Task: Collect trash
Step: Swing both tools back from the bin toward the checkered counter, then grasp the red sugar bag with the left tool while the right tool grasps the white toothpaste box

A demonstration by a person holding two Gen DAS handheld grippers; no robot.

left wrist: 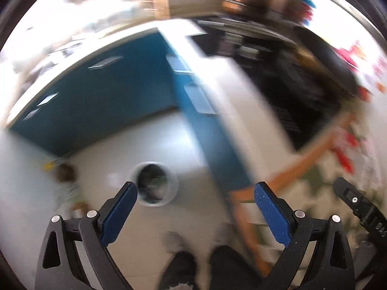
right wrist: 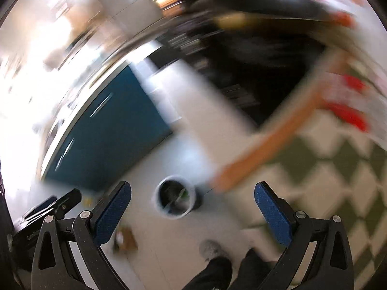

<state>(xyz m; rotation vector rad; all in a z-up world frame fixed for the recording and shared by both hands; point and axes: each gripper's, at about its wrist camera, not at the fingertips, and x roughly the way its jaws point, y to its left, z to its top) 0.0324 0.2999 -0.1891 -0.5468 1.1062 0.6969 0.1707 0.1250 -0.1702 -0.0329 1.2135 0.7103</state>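
Note:
Both views are blurred by motion. A round white trash bin point(left wrist: 154, 184) stands on the pale floor, with dark contents inside; it also shows in the right wrist view point(right wrist: 175, 199). My left gripper point(left wrist: 196, 189) is open and empty, held high above the floor. My right gripper point(right wrist: 192, 189) is open and empty too, also high above the bin. Blurred brown and pale litter point(left wrist: 69, 186) lies on the floor left of the bin. A brown scrap point(right wrist: 124, 239) lies on the floor below the bin in the right wrist view.
Blue cabinets point(left wrist: 101, 101) stand behind the bin. A table with an orange edge point(right wrist: 271, 142) and a green-and-white checked cloth point(right wrist: 333, 174) is at the right. The person's dark trousers and grey shoes point(left wrist: 175, 241) are below. The other gripper point(left wrist: 358, 207) shows at the right edge.

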